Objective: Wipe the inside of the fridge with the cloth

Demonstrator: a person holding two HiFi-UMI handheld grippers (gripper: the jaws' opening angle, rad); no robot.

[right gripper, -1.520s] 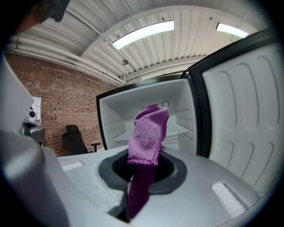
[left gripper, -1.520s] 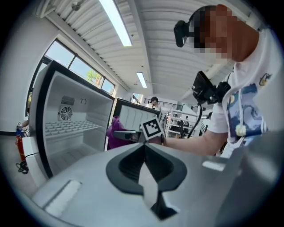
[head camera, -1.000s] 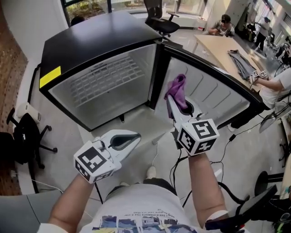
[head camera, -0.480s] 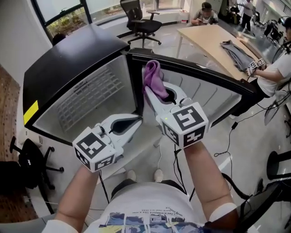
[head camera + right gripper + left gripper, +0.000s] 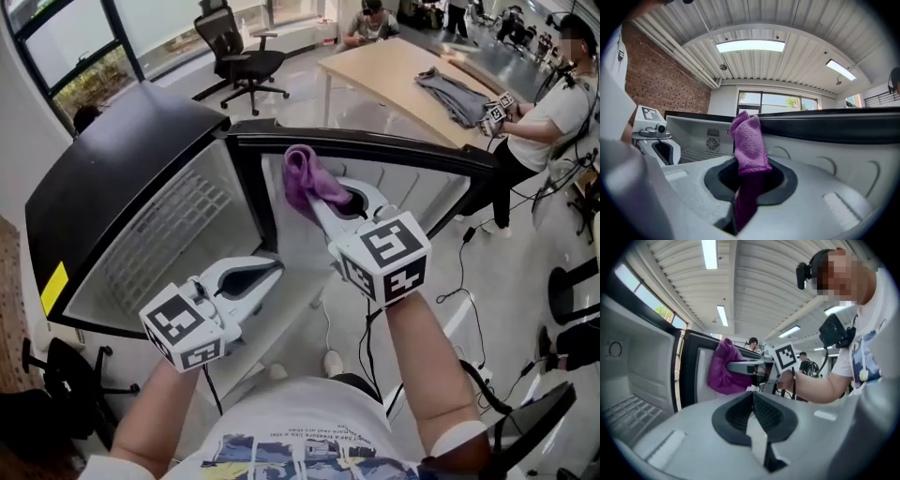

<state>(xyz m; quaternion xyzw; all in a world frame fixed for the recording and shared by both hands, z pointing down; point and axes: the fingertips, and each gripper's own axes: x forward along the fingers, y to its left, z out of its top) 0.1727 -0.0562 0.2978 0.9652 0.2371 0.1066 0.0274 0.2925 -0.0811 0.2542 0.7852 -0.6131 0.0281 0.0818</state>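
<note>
The black fridge (image 5: 122,141) stands open, showing its white inside (image 5: 159,234) with a wire shelf, and its door (image 5: 422,192) swung out to the right. My right gripper (image 5: 316,200) is shut on the purple cloth (image 5: 302,178), held up in front of the door's inner panel near the hinge post. In the right gripper view the cloth (image 5: 750,140) sticks up from the jaws, with the fridge inside (image 5: 693,136) behind it. My left gripper (image 5: 276,266) is shut and empty, lower left of the cloth, outside the fridge. The left gripper view shows its closed fingertips (image 5: 752,399) and the cloth (image 5: 722,369).
A black office chair (image 5: 239,56) and a wooden table (image 5: 394,70) with a grey garment (image 5: 464,94) stand behind the fridge. A person (image 5: 548,112) with grippers stands at the right. Cables (image 5: 469,281) trail over the floor. Another dark chair (image 5: 56,375) is at lower left.
The right gripper has carried the cloth left, from in front of the door panel toward the hinge post. The head view has swung, so the fridge sits further left. The left gripper stays shut.
</note>
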